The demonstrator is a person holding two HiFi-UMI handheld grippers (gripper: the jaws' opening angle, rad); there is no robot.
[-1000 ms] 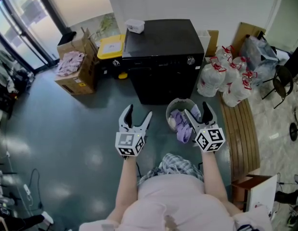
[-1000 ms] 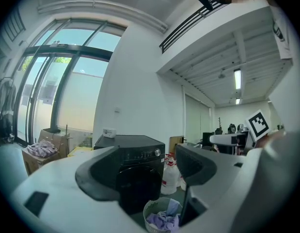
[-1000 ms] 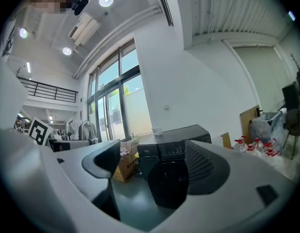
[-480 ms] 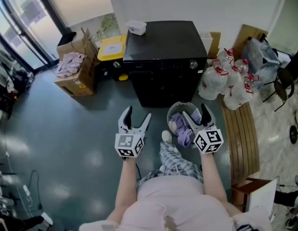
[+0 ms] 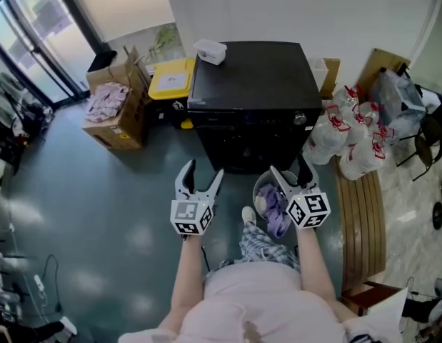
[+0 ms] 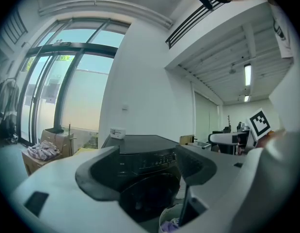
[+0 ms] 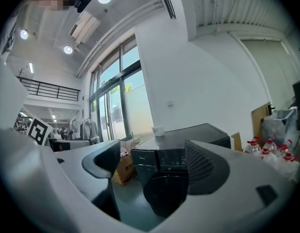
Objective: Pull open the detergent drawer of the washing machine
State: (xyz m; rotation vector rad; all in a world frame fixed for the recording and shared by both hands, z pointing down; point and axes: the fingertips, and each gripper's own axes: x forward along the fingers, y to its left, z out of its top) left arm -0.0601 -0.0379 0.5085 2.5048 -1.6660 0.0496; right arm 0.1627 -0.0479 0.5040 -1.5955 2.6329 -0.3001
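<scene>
The black washing machine [image 5: 249, 84] stands against the back wall, its round door facing me. Its detergent drawer [image 5: 208, 111] is the shut panel at the left end of the control strip, seen also in the right gripper view as the drawer [image 7: 144, 158]. A knob [image 5: 300, 118] sits at the strip's right end. My left gripper [image 5: 205, 168] hovers open in front of the machine's left side, well short of it. My right gripper [image 5: 288, 166] is open too, above the laundry basket [image 5: 272, 202]. Both gripper views look at the machine [image 6: 145, 164] between empty jaws.
The basket of purple clothes stands on the floor before the machine's right half. A cardboard box [image 5: 113, 113] and a yellow-lidded bin [image 5: 171, 77] sit to the left. Water bottles [image 5: 349, 141] and a wooden bench [image 5: 360, 213] are on the right. A small white tub [image 5: 210, 51] rests on the machine.
The person has stepped towards the machine; it and the basket sit lower and nearer in the head view. Both grippers stay open and hold the same pose.
</scene>
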